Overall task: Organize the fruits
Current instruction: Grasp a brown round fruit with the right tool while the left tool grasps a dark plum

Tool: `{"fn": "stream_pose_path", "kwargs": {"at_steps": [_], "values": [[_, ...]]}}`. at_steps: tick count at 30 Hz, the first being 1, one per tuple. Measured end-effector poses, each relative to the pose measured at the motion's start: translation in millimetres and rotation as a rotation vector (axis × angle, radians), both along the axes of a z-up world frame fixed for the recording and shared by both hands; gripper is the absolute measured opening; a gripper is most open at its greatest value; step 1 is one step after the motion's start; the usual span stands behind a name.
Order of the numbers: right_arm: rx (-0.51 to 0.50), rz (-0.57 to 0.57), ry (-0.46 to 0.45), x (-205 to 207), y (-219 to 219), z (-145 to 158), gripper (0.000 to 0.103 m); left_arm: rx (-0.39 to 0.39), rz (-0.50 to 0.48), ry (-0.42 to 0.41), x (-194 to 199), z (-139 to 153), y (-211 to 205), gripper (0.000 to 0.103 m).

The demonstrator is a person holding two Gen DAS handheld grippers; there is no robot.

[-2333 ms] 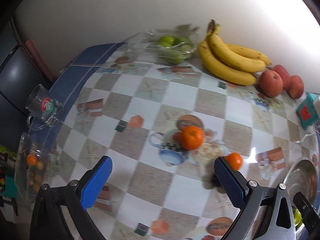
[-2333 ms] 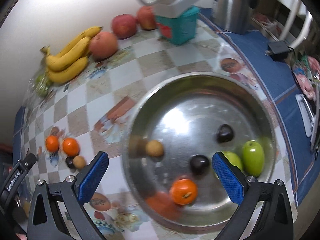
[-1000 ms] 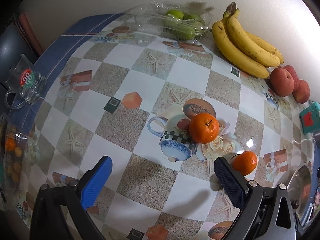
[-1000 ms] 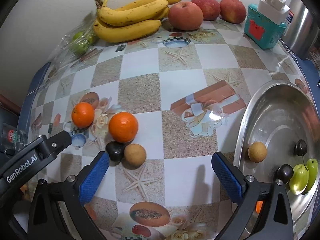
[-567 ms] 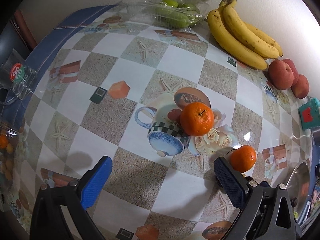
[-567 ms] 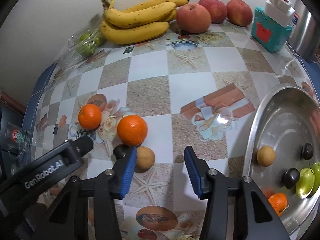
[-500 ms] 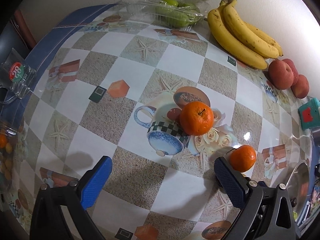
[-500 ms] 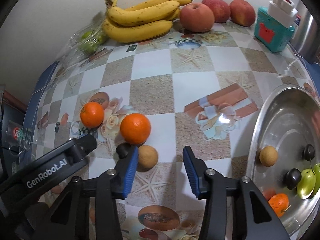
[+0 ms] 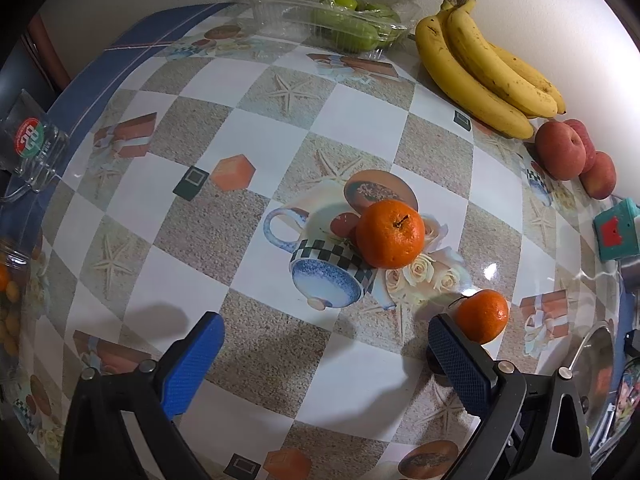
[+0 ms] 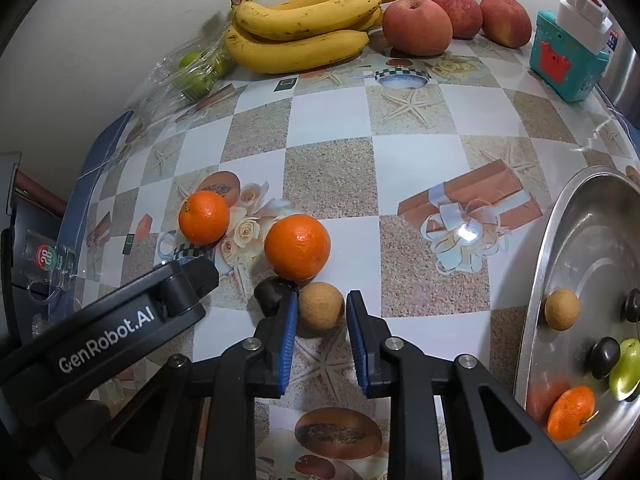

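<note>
Right gripper: pointed steeply down at the table; its blue pads have just been closing and now clamp the tan fruit between them.
Tan fruit: small, round, on the table at the centre of the right wrist view; a pad presses on each side.
Dark fruit: just beside the tan fruit at its 9 o'clock, partly behind the left pad.
Big orange: at 11 o'clock of the tan fruit, close above both small fruits.
Second orange: at 10 o'clock of the big orange, apart from it, on a printed cup.
Left gripper: jaws spread wide, nothing between them; only patterned table shows in the gap. In the right wrist view its black body sits at 8 o'clock.
Bowl: steel, at 3 to 4 o'clock of the right wrist view; holds another tan fruit, two dark fruits, a green fruit and an orange.
Bananas: bunch against the wall at 12 o'clock.
Apples: three red ones, just right of the bananas.
Green fruits: in a clear pack at 12 o'clock of the left wrist view, left of the bananas.
Teal box: at 2 o'clock, near the apples.
Glass mug: at 9 o'clock of the left wrist view, on the table's blue edge.
</note>
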State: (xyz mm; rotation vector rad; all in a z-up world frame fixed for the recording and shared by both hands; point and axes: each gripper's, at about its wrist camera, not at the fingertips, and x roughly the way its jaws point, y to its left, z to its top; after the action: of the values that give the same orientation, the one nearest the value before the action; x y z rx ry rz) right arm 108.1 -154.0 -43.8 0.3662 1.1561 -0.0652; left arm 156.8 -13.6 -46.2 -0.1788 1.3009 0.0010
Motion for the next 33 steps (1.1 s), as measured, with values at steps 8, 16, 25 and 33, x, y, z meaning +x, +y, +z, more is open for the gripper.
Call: {"fn": "stream_pose_path", "kwargs": {"at_steps": [8,16,25,33], "values": [[0.007,-0.013,0.005,-2.1,-5.6,1.7,0.025,-0.035,-0.002,-0.002,0.8,2.2,0.3,0.103],[0.005,-0.087,-0.002,-10.2,-30.6,15.0,0.025,-0.077,-0.067,-0.024,-1.3,10.5,-13.7,0.101],[0.006,-0.153,-0.045,-21.7,-55.7,37.5,0.025,-0.125,-0.169,-0.026,-5.4,13.0,-38.6,0.078],[0.004,-0.155,-0.065,-24.6,-58.2,46.9,0.025,-0.138,-0.247,-0.010,-8.6,5.3,-58.8,0.051]]}}
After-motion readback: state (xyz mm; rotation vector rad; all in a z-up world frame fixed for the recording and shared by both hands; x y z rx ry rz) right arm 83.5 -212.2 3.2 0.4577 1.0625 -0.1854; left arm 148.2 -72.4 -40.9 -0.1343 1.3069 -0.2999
